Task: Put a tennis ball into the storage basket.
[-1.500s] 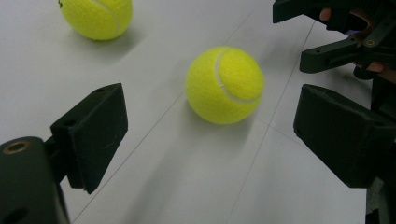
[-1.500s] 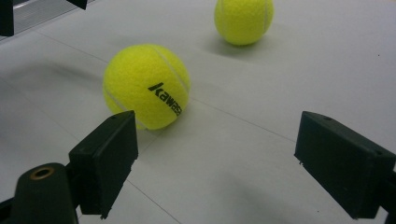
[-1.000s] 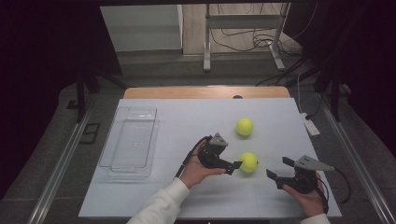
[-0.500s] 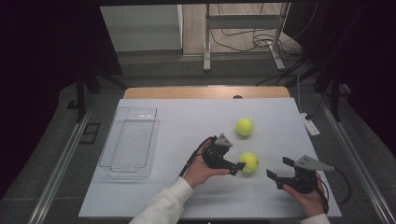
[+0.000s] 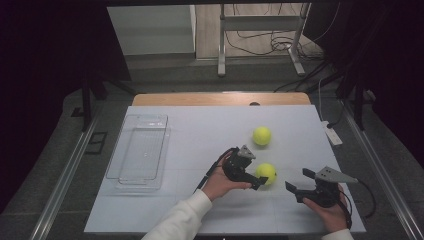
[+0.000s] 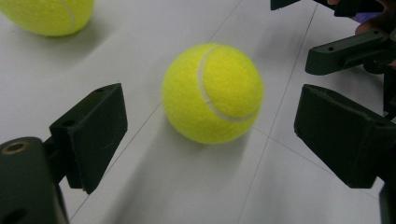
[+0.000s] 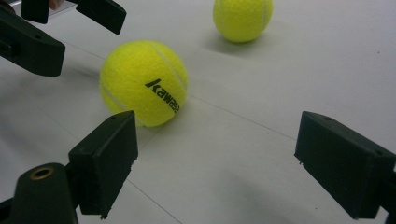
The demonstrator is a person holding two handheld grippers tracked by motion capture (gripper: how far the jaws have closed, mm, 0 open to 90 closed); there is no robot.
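A clear tray [image 5: 141, 152] lies near the left edge of the tabletop [image 5: 200, 125]. The left tool [image 5: 256, 178], jaws apart and just opening wider, faces the near ball [image 5: 266, 172], which lies between them untouched. A second ball [image 5: 262, 135] lies behind. The right tool [image 5: 298, 181] waits apart, farther right.

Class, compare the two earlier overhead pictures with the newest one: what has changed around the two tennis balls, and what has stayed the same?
The left gripper has crept slightly toward the near tennis ball, and its jaws have just been opening; the ball sits between them, untouched. Nothing was taken hold of or let go. The right gripper, the far tennis ball and the clear tray stayed put.
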